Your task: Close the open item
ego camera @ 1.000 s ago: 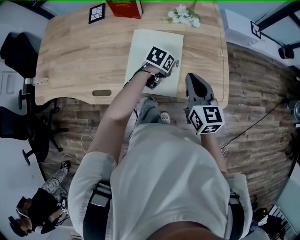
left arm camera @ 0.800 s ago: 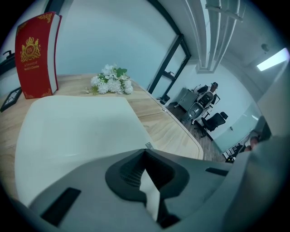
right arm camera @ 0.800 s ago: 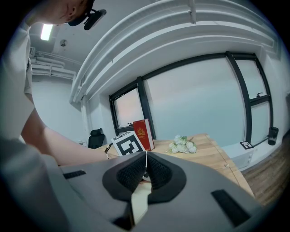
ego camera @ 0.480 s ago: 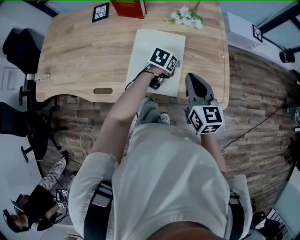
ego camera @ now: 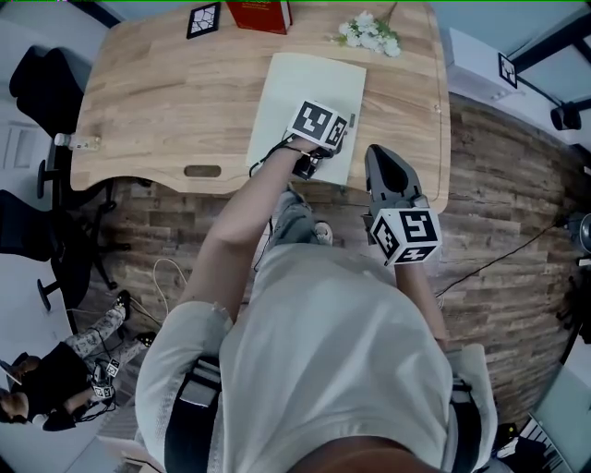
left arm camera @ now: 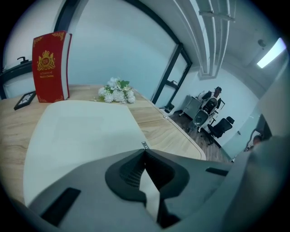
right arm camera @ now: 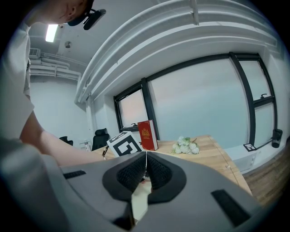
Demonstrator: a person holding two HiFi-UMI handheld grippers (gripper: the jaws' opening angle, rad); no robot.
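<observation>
A flat, pale cream folder-like item lies closed on the wooden desk. My left gripper hovers low over its near right part, jaws shut. In the left gripper view a small metal tab shows right at the tips of the left gripper; whether it is pinched I cannot tell. My right gripper hangs over the desk's front edge to the right of the pale item, also shut with nothing in it, and its closed tips point across the desk.
A red book stands at the desk's far edge beside a black marker tile. White flowers lie at the far right. Black office chairs stand left of the desk. A person is on the floor at lower left.
The left gripper has slid slightly toward the pale item's near edge. The right gripper has stayed where it was.
</observation>
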